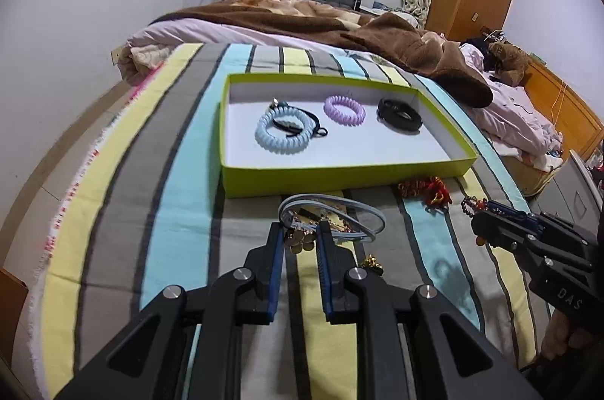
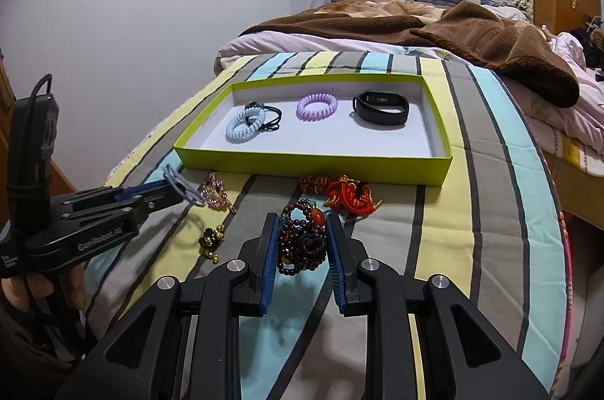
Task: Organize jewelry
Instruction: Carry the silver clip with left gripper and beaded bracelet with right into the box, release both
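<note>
Dark purple beaded bracelet (image 2: 302,241) lies bunched between my right gripper's (image 2: 300,234) narrowly spread fingers; my left gripper (image 1: 300,237) pinches grey hair ties (image 1: 332,215).

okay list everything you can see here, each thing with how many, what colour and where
tray: 1, lime green, on the bed
coil ties: 2, pale blue and lilac, in tray
black tie: 1, in tray, by blue coil
fitness band: 1, black, tray right
grey ties: several, at left gripper tips
bead bracelet: 1, dark purple, between right fingers
red cord piece: 1, before tray
gold charm: 1, on bedspread
left gripper: black
right gripper: black
</note>
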Demonstrator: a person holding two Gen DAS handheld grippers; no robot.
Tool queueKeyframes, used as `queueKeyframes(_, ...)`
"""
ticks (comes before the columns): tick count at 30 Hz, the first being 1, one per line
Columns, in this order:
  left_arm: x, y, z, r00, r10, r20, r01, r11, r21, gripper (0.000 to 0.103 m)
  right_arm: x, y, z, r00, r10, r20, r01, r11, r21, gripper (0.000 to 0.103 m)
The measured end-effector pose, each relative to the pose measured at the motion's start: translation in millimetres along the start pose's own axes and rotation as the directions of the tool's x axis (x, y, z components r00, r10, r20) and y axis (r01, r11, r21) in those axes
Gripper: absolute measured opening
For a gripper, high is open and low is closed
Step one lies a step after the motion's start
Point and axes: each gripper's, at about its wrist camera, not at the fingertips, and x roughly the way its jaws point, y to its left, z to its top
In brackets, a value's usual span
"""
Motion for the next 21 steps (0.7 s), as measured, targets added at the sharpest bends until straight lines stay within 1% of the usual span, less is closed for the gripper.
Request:
queueKeyframes(6, -15.3, 1.7, 10.2, 0.999, -0.013, 0.037, 0.013, 1.0, -0.011, 0.018, -8.6, -1.5, 6.8, 1.0, -0.002, 0.024, 0.002, 1.0, 0.002, 0.025)
queueKeyframes(11, -21.5, -1.1, 22.4, 0.998, -0.019, 0.062, 0.019, 1.0, -0.002, 0.018, -14.9, -4.5, 17.7, 0.999, -0.008, 0.052, 0.008, 1.0, 0.003, 0.025)
queueKeyframes(17, -18.4, -6.6, 39.5, 0.996, -0.04, 0.075, 0.04, 0.999, 0.006, 0.018, -14.8, -12.4, 33.0, 0.997, -0.022, 0.069, 0.021, 1.0, 0.007, 0.025)
queueKeyframes(21, -7.8, -11.6, 53.3, 0.996, -0.066, 0.066, 0.066, 0.998, 0.002, 0.018, -7.7, -21.8, 47.1, 0.997, -0.041, 0.072, 0.04, 0.999, 0.005, 0.025)
